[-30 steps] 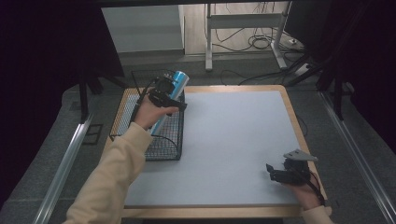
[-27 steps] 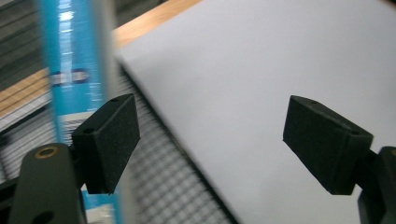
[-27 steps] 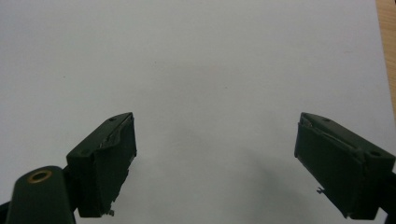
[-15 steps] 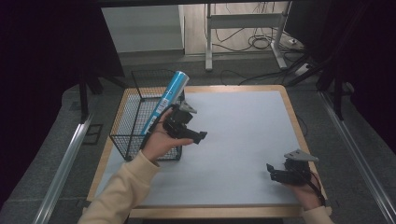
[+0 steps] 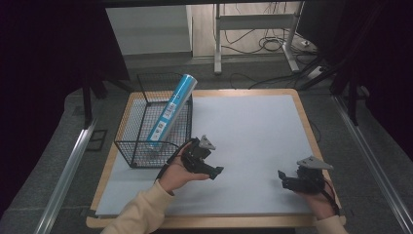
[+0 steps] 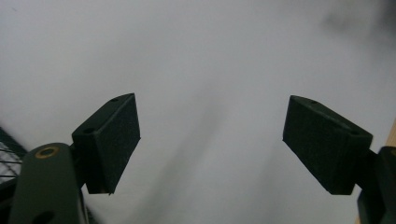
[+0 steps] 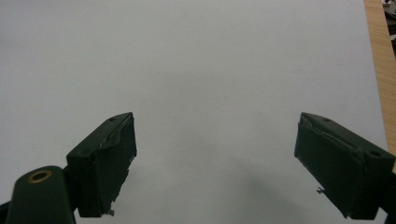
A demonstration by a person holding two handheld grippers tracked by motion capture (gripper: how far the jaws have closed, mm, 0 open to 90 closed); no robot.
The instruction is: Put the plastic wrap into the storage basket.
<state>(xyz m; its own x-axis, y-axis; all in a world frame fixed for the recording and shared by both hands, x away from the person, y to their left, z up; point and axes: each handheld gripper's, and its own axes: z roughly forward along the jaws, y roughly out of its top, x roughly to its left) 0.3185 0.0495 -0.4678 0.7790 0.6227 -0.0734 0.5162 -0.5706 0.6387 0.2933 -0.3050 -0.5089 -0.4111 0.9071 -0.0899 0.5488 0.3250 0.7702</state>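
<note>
A blue cylindrical can (image 5: 173,108) with a white label leans upright in the black wire basket (image 5: 127,142) at the table's left, its top resting on the basket's far right rim. My left gripper (image 5: 215,171) hovers low over the white mat (image 5: 248,126), just right of the basket's near corner, and points right. In the left gripper view the left gripper (image 6: 210,144) stands open over bare mat. My right gripper (image 5: 284,179) rests near the front right of the mat; in the right gripper view the right gripper (image 7: 215,163) is open with nothing between its pads.
The mat covers a wooden table (image 5: 308,127) whose edge shows all round. Behind the table are a metal stand (image 5: 253,22) and cables (image 5: 272,46) on the floor. Metal rails (image 5: 68,170) run along both sides.
My left hand has left the can leaning in the basket and come down toward the near side and right, onto the mat. The right hand has stayed where it was.
</note>
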